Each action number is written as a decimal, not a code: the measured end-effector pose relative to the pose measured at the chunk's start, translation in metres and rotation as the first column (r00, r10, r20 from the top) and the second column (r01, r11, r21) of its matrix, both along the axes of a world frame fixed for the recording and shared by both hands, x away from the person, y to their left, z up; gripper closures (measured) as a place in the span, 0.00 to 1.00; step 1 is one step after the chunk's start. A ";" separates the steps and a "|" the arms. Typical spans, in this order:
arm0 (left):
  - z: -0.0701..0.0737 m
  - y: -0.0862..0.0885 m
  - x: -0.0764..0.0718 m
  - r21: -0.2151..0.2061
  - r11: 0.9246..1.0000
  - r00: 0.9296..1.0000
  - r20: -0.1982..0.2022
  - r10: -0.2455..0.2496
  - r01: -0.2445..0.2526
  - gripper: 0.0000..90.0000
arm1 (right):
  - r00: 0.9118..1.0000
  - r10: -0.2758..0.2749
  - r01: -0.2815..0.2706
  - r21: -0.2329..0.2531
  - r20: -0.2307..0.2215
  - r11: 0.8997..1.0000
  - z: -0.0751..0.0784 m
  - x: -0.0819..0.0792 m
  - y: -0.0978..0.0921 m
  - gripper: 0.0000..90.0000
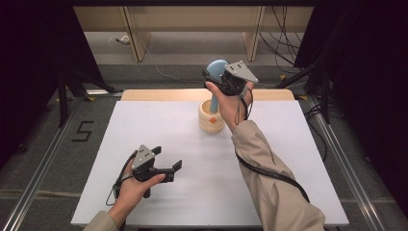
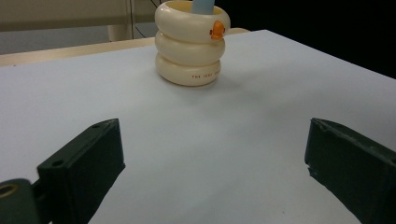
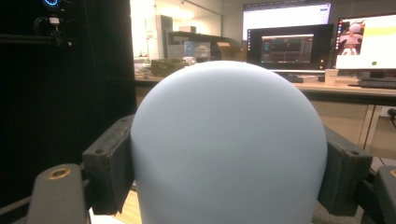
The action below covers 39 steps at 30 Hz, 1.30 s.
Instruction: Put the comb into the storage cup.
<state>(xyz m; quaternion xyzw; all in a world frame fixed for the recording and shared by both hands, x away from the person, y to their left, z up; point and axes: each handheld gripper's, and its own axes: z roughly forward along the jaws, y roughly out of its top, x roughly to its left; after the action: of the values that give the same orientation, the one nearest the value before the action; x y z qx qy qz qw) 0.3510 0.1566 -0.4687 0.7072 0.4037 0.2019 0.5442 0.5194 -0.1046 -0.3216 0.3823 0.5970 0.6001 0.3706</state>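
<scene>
Nearest the person, the left gripper [image 1: 165, 162] hovers low over the white table [image 1: 159, 126], its jaws spread wide with nothing between them. Farther back stands a cream ringed cup [image 1: 210, 117]. Above it, the right gripper [image 1: 215, 77] clamps the rounded head of a pale blue brush [image 1: 216, 69], whose handle runs upright, straight down into the cup, head on top.
</scene>
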 end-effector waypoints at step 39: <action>-0.001 -0.001 0.001 -0.002 1.000 1.000 -0.001 -0.002 0.002 0.05 | 1.000 -0.022 0.022 -0.002 -0.004 1.000 -0.016 0.002 0.002 0.24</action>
<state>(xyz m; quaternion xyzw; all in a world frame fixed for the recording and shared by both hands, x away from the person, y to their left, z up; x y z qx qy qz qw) 0.3515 0.1556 -0.4694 0.7073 0.4034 0.2004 0.5448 0.5210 -0.1023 -0.3371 0.3896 0.5940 0.5948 0.3762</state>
